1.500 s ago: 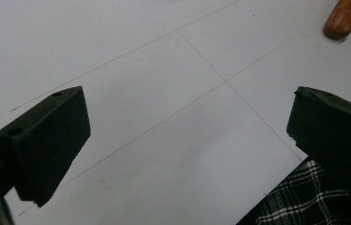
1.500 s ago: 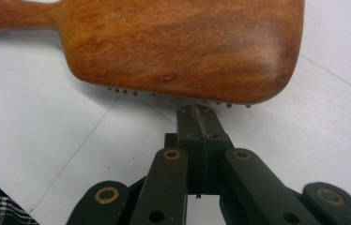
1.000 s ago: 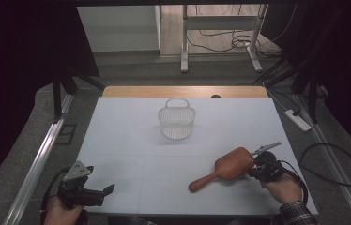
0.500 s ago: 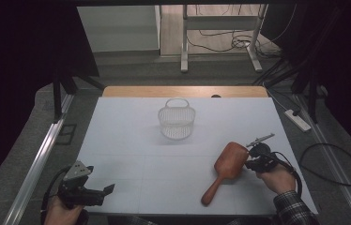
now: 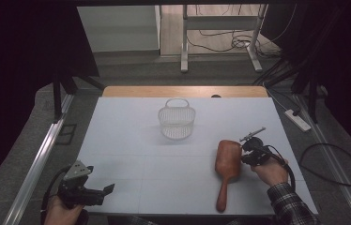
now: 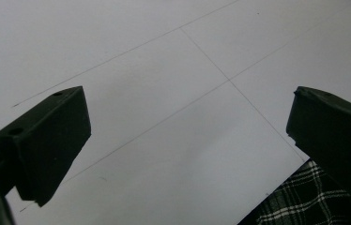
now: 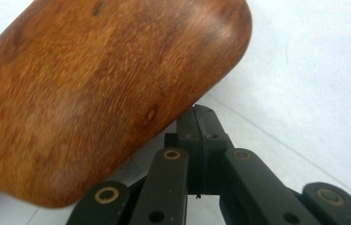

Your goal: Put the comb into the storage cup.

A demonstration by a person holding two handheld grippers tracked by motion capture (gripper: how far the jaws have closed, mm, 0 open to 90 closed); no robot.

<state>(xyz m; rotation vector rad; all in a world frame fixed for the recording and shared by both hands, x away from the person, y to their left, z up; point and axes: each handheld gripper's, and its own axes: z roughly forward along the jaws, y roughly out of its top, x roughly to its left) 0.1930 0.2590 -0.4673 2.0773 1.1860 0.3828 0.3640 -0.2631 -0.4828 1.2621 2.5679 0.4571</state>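
Left gripper: black body, blocky build; grey three-cornered plate on top; black cable trailing from the rear.
Left gripper fingers: matt black, wedge-shaped blocks with flat faces; two small round holes along the upper edge of one.
Right gripper: black; flat linkage bars joined by brass-coloured round pivots with dark centres; small dark screw holes near the pads; a thin seam between the two pads.
Right gripper, high view: a slim grey rod juts from the top; black cable loops behind it.
Sleeve: dark plaid with light check lines.
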